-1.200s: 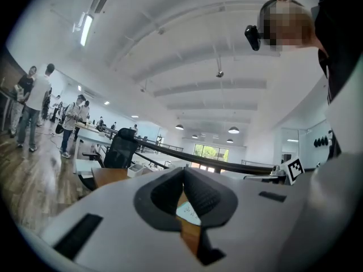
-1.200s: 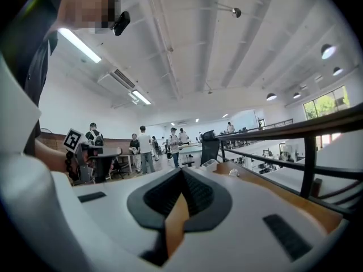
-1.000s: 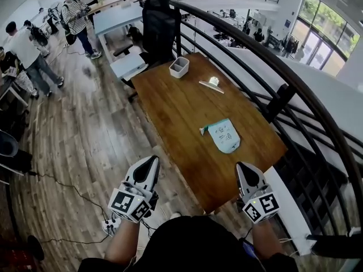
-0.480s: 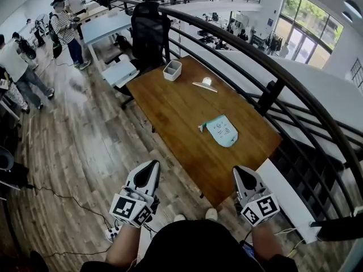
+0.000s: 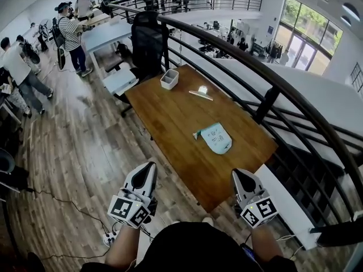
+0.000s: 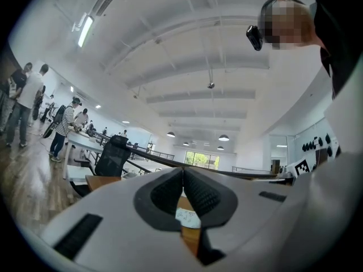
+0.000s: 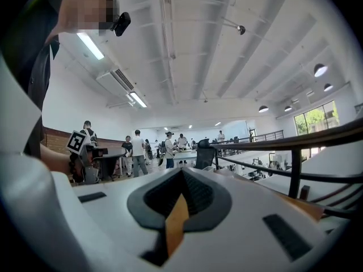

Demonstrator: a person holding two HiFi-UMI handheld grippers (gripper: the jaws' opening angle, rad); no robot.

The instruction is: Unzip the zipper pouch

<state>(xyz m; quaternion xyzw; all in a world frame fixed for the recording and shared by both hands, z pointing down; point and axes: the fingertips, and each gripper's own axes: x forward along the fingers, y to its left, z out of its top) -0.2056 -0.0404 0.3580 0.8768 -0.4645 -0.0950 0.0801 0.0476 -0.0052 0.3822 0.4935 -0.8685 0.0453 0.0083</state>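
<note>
A pale teal zipper pouch point(image 5: 216, 137) lies flat on the wooden table point(image 5: 176, 118), right of its middle, with a small pull tab at its left end. Through the left gripper's jaw gap a pale patch, likely the pouch point(image 6: 187, 216), shows ahead. My left gripper point(image 5: 148, 171) is held in front of the table's near corner, over the floor, shut and empty. My right gripper point(image 5: 238, 176) hovers at the near right edge of the table, also shut with nothing in it. Both are well short of the pouch.
A white bin point(image 5: 169, 79) and a small flat item point(image 5: 201, 92) sit at the table's far end. A black railing point(image 5: 266, 89) curves along the right side. A black office chair point(image 5: 147, 38) stands beyond the table. People stand at the far left point(image 5: 71, 33). A power strip point(image 5: 108, 239) lies on the floor.
The head view has shifted slightly, so the table and pouch sit a little lower and nearer. Both grippers have stayed shut and in much the same place.
</note>
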